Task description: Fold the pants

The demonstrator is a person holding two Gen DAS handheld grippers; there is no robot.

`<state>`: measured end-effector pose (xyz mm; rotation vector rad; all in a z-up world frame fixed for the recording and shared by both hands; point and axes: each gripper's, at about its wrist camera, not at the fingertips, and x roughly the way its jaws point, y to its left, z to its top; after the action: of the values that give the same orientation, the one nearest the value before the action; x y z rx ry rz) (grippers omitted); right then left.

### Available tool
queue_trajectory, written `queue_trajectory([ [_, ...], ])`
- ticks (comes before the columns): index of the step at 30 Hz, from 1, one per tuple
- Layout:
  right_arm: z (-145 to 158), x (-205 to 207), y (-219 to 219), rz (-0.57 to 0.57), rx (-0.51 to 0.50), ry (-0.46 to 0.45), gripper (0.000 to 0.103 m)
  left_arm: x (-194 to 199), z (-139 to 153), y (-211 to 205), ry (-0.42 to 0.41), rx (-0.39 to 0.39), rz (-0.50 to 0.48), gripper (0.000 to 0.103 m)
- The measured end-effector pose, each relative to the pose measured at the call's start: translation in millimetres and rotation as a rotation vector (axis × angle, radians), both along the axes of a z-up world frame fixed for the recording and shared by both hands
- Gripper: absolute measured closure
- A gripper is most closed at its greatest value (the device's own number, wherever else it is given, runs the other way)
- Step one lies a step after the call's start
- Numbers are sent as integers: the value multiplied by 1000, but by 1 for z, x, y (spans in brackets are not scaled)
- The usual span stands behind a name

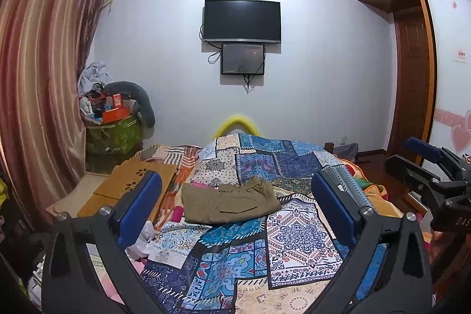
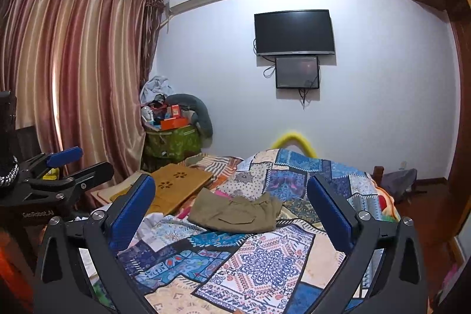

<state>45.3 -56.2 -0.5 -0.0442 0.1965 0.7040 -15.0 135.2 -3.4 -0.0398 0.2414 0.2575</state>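
Olive-brown pants (image 1: pixel 231 203) lie folded into a compact rectangle on the patchwork bedspread (image 1: pixel 294 240), waistband toward the far side, a pocket slit facing up. They also show in the right wrist view (image 2: pixel 235 212). My left gripper (image 1: pixel 237 211) is open and empty, held above the bed short of the pants. My right gripper (image 2: pixel 231 211) is open and empty too, at a similar distance. Each gripper appears at the edge of the other's view: the right one (image 1: pixel 432 167), the left one (image 2: pixel 61 164).
A wooden lap desk (image 1: pixel 129 187) rests on the bed's left side. A green bin heaped with clutter (image 1: pixel 113 134) stands by the curtain (image 1: pixel 38 78). A TV (image 1: pixel 242 21) hangs on the far wall. A wardrobe (image 1: pixel 412 64) is at right.
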Motion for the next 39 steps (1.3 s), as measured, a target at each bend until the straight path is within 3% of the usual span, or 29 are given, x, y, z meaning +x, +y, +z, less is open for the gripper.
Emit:
queue_trajectory([
  [39, 2, 0, -5, -14, 12, 18, 1, 6, 4, -9, 1, 25, -50, 0],
])
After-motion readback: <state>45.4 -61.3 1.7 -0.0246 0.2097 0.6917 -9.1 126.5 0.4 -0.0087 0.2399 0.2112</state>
